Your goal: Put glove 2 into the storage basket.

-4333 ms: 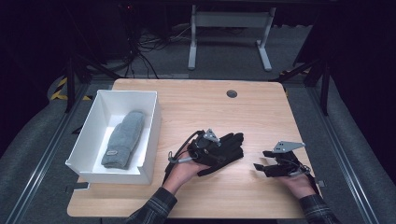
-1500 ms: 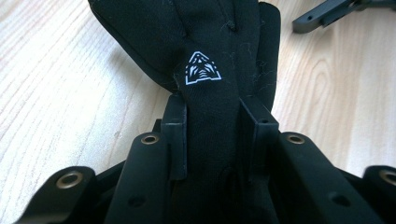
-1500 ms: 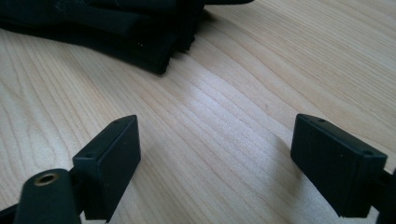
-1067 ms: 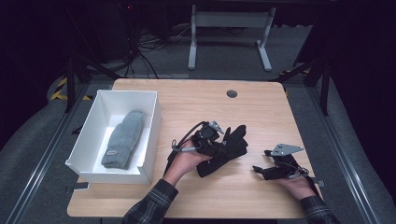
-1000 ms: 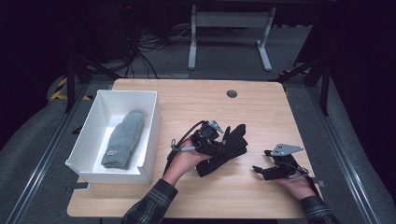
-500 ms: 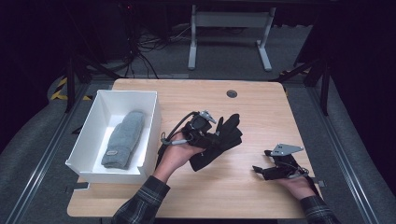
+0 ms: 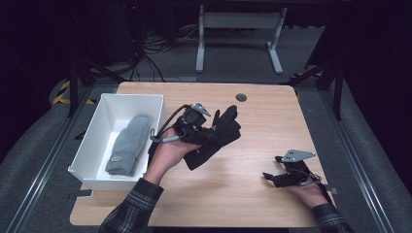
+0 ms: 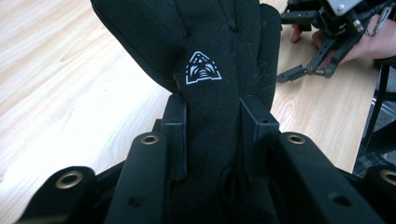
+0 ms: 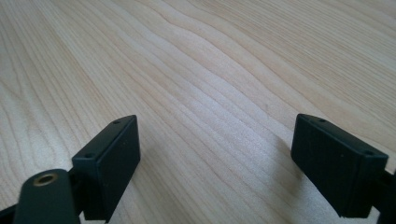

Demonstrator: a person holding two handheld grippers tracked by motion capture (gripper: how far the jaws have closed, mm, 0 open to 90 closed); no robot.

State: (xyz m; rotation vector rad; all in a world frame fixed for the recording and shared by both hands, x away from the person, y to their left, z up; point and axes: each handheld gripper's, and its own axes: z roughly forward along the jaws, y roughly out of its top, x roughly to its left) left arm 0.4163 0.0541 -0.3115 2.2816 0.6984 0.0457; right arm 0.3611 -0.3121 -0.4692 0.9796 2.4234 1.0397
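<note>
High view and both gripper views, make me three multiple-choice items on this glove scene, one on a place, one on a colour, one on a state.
1. Where does the grey mitten lie?
A. in the white box
B. on the bare table
C. between the right gripper's jaws

2. What colour is the glove that the left gripper holds?
A. grey
B. white
C. black

3. How do the jaws of the right gripper stand?
A. shut on the glove
B. open, with nothing between them
C. shut on the mitten

Answers:
1 A, the high view shows the mitten inside the box's walls.
2 C, the left gripper view shows black fabric with a small white logo clamped between the jaws.
3 B, the right gripper view shows bare wood between the parted jaws.
</note>
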